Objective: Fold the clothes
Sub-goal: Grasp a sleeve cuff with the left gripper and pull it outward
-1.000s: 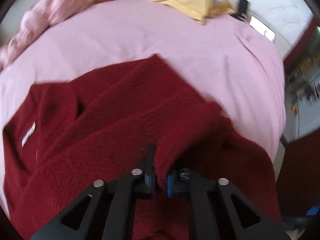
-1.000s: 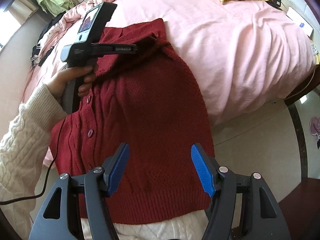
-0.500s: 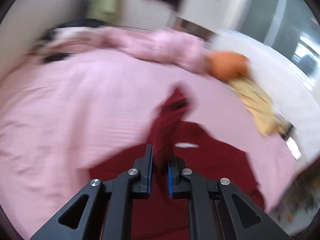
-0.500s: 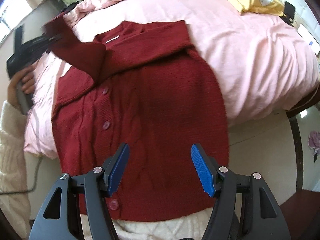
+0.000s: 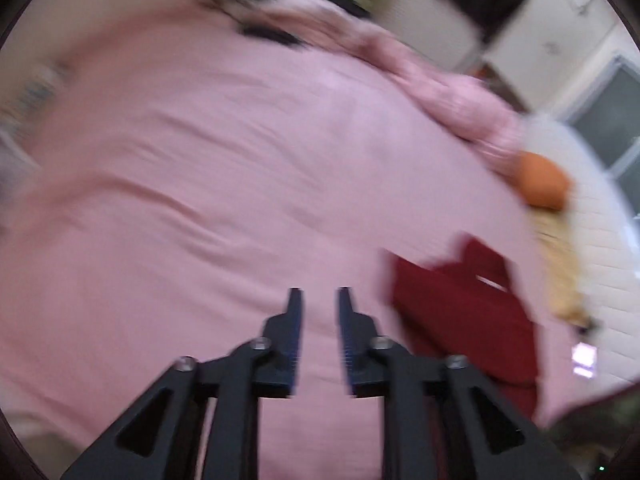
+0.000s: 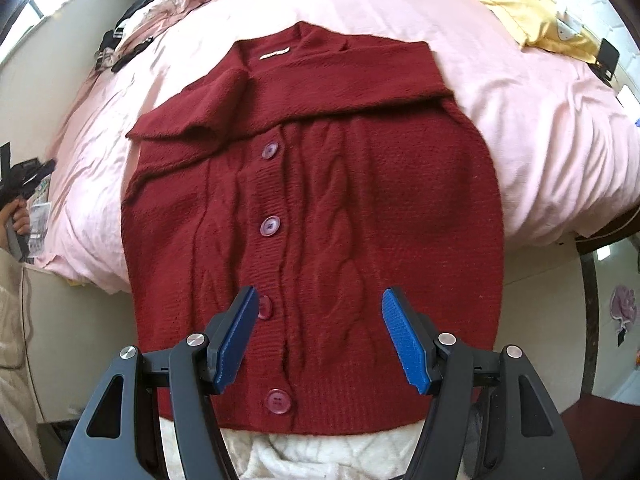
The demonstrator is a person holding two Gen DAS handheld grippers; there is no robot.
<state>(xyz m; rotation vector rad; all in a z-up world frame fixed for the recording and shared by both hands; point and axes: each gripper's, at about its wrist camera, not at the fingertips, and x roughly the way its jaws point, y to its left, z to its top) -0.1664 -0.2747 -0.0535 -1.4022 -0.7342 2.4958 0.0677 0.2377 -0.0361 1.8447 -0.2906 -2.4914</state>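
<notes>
- At nine o'clock in the right wrist view, the person's hand (image 6: 16,220) grips a dark tool at the edge of the bed (image 6: 520,128).
- The left gripper (image 5: 319,300) hangs over bare pink sheet, its jaws opening with nothing between them; the view is blurred.
- The red cardigan (image 6: 320,208) lies flat, buttoned front up, at the centre of the right wrist view, both sleeves folded across the chest; in the left wrist view it sits at four o'clock.
- The right gripper (image 6: 318,308) hovers at six o'clock above the hem, jaws spread wide and empty.
- A yellow garment (image 6: 532,20) lies at one o'clock.
</notes>
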